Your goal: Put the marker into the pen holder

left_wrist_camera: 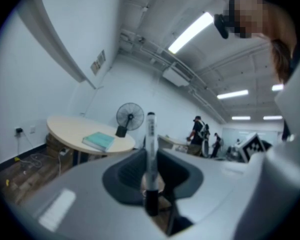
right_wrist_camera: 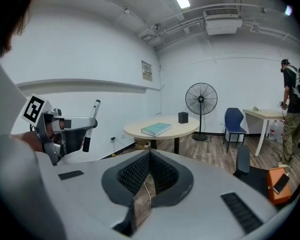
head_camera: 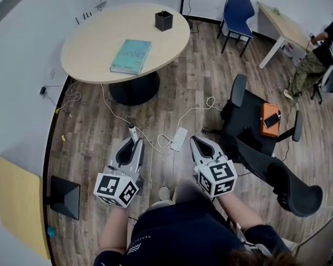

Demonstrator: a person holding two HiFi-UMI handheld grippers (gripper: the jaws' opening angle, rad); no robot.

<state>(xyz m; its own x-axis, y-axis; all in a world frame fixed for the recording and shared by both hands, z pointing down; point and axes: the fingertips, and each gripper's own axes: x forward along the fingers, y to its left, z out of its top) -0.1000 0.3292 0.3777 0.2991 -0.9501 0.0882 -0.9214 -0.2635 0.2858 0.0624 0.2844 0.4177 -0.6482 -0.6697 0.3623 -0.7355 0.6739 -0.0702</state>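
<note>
The left gray gripper point(head_camera: 134, 140) is squeezed tight on a thin white-and-black marker point(left_wrist_camera: 150, 149) that stands up between its jaws. The right gray gripper point(head_camera: 195, 141), just beside it, has its jaws together and holds nothing. The small black square pen holder point(head_camera: 164, 20) sits far ahead of both, on a round tan table point(head_camera: 94, 43).

A teal book point(head_camera: 131, 56) lies flat on the round worktop point(head_camera: 94, 43). On the wood floor point(head_camera: 211, 76) a white power strip point(head_camera: 178, 138) lies near a black office chair point(head_camera: 247, 121) with something orange point(head_camera: 266, 111) on its seat; a blue chair point(head_camera: 238, 13) stands farther off
</note>
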